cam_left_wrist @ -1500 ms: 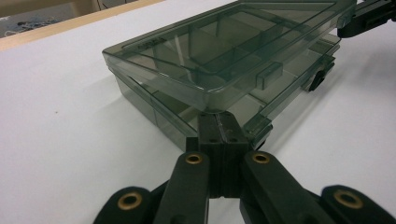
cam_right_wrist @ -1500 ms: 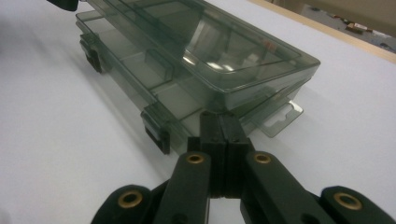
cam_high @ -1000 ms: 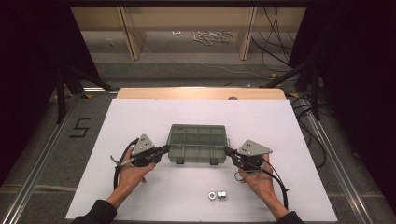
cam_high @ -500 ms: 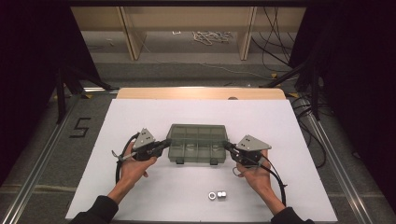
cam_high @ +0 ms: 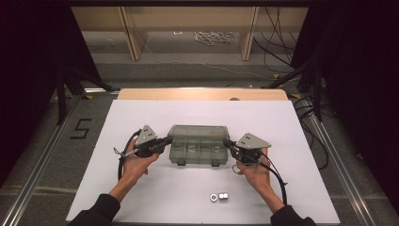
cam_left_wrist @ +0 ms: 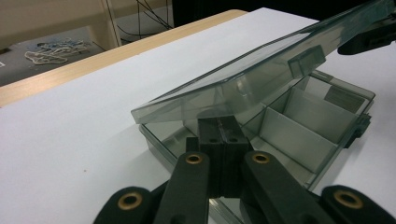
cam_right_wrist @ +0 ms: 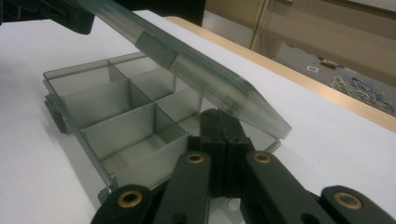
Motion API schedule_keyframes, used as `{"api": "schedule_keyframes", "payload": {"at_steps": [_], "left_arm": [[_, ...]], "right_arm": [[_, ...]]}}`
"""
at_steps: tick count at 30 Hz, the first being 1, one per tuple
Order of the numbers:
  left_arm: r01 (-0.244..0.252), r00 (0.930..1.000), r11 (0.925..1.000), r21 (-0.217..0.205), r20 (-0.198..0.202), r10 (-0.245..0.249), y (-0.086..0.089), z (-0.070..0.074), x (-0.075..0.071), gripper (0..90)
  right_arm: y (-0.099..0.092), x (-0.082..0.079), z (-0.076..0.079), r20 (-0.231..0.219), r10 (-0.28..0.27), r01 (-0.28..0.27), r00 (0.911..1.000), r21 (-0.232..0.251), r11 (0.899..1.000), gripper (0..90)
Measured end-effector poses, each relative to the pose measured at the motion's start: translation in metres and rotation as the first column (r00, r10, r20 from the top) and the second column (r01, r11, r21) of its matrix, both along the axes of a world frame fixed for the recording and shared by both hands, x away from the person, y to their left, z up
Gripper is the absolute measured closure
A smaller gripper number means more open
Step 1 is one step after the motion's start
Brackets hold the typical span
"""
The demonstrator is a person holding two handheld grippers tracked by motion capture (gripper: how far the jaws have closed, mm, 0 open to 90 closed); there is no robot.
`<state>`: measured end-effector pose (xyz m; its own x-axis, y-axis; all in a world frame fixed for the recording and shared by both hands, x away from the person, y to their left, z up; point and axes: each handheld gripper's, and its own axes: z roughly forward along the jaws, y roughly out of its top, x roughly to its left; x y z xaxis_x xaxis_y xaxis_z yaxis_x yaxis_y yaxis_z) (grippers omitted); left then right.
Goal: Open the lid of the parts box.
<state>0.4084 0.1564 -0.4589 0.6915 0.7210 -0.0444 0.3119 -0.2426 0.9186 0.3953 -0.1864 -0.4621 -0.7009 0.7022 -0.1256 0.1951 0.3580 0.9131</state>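
On the white bench, the smoky translucent plastic compartment box sits between the two grippers, its hinged lid propped part-open on the clenched tips of the left gripper and the right gripper, each wedged under one end.

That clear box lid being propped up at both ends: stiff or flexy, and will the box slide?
The lid looks like thin clear plastic, so it probably flexes a little. It spans straight between both ends, so it seems fairly stiff. The compartments look empty, so the box is likely light and may slide on the smooth white table.
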Motion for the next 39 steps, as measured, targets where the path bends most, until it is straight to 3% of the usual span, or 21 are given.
{"api": "schedule_keyframes", "payload": {"at_steps": [2,3,5,6,7,13,15,17,19,22,25,27,31,35,36,39], "left_arm": [[0.011,0.9999,0.9998,0.017,0.012,-0.011,0.000,0.001,0.001,89.8],[0.004,0.9999,0.9999,0.011,0.010,-0.004,0.000,0.002,0.001,89.8],[0.002,1.0000,1.0000,0.001,0.008,-0.002,-0.001,0.003,0.002,89.8],[0.004,1.0000,1.0000,-0.001,0.007,-0.004,-0.001,0.004,0.002,89.8],[0.002,0.9999,1.0000,-0.001,0.010,-0.002,0.000,0.005,0.003,89.8],[0.003,0.9999,1.0000,-0.004,0.015,-0.003,0.000,0.006,0.004,89.8],[0.001,0.9999,1.0000,-0.007,0.014,-0.001,0.000,0.006,0.005,89.8],[0.002,0.9999,1.0000,-0.007,0.013,-0.002,0.000,0.006,0.005,89.8],[0.007,0.9999,1.0000,-0.005,0.015,-0.007,0.000,0.006,0.005,89.8],[0.005,0.9998,1.0000,-0.002,0.020,-0.005,0.000,0.007,0.006,89.8],[0.000,0.9998,1.0000,-0.003,0.022,0.000,0.001,0.006,0.007,89.8],[0.001,0.9999,1.0000,-0.009,0.017,-0.001,0.001,0.005,0.008,89.8],[-0.005,0.9999,1.0000,-0.007,0.015,0.005,0.001,0.006,0.009,89.8],[-0.003,0.9997,1.0000,-0.005,0.023,0.003,0.000,0.007,0.011,89.8],[-0.003,0.9997,1.0000,-0.007,0.022,0.003,0.000,0.007,0.011,89.8],[-0.003,0.9997,1.0000,-0.005,0.025,0.003,0.000,0.007,0.012,89.8]], "right_arm": [[-0.001,0.001,0.000,0.002,-0.002,0.002,1.0000,-0.007,1.000,90.0],[-0.001,0.003,-0.001,0.017,-0.004,0.004,0.9998,-0.003,1.000,90.0],[-0.002,0.004,0.000,-0.005,-0.008,0.008,1.0000,-0.003,1.000,90.0],[-0.003,0.006,0.000,0.014,-0.010,0.010,0.9998,-0.006,1.000,90.0],[-0.002,0.005,0.000,-0.004,-0.013,0.013,0.9999,0.001,1.000,90.0],[-0.002,0.008,0.002,0.005,-0.019,0.019,0.9998,0.004,1.000,90.0],[-0.002,0.011,0.001,0.031,-0.027,0.027,0.9992,0.000,1.000,90.0],[-0.002,0.010,0.001,0.004,-0.024,0.024,0.9997,0.001,1.000,90.0],[-0.002,0.011,0.001,0.006,-0.024,0.024,0.9997,0.002,1.000,90.0],[-0.002,0.013,0.002,0.037,-0.032,0.032,0.9988,0.000,0.999,90.0],[-0.002,0.014,0.002,0.014,-0.029,0.029,0.9995,-0.001,1.000,90.0],[-0.001,0.016,0.002,0.040,-0.039,0.039,0.9984,-0.003,0.999,90.0],[0.000,0.016,0.002,0.016,-0.037,0.037,0.9992,-0.007,0.999,90.0],[-0.001,0.017,0.002,0.025,-0.041,0.041,0.9988,0.001,0.999,90.0],[-0.001,0.018,0.003,0.047,-0.041,0.041,0.9981,-0.001,0.999,90.0],[-0.001,0.017,0.002,0.026,-0.041,0.041,0.9988,0.003,0.999,90.0]]}}
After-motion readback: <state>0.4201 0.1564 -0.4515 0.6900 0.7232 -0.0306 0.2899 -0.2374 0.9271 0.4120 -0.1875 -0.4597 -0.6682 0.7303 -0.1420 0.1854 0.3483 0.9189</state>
